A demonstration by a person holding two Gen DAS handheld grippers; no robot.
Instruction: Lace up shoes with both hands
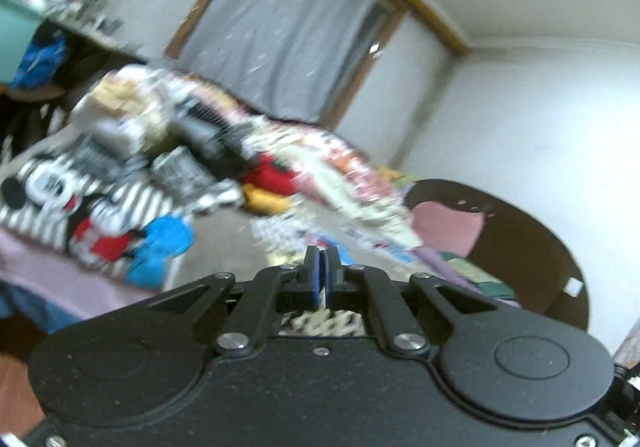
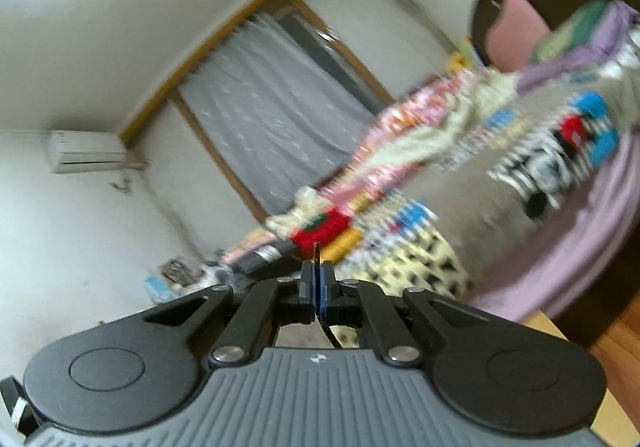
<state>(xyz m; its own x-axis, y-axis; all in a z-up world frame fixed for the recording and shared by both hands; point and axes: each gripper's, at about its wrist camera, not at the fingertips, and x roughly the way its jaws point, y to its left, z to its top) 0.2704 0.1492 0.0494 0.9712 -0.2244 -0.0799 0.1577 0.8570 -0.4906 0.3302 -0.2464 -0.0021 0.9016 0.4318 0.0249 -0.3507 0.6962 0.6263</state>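
Two grippers: both were raised and pointing level across a bedroom, both views smeared by motion.
Left gripper (image 1: pixel 323 253): jaws were pressed fully together, blue pads touching, and nothing could be seen between them.
Right gripper (image 2: pixel 317 267): jaws were closed to a sliver on a thin dark lace (image 2: pixel 329 335), which stuck up above the fingertips and trailed down behind the pads toward the body.
Shoe: out of sight in both views; only that strand of lace showed, pinched in the right gripper.
Room ahead of the left tips: open air, then a bed (image 1: pixel 48 267) with a lilac edge running along the left side of the picture.
Bed top: a heaped patterned quilt (image 1: pixel 340 163) lay along the far side, with a striped cartoon cushion (image 1: pixel 60 191) nearer the lilac edge.
Headboard (image 1: pixel 520 239): dark and rounded, it closed off the bed on the right, close against the white wall.
Room ahead of the right tips: again clear air, the same bedding slanting up to the right, and a bare white wall to the left.
Window: a grey curtain (image 2: pixel 264 127) hung in a wooden frame beyond the bed.
Air conditioner (image 2: pixel 86 151): it was mounted high on the left wall, well apart from the gripper.
Floor (image 2: pixel 616 355): a strip of wood showed at the lower right, below the bed's edge.
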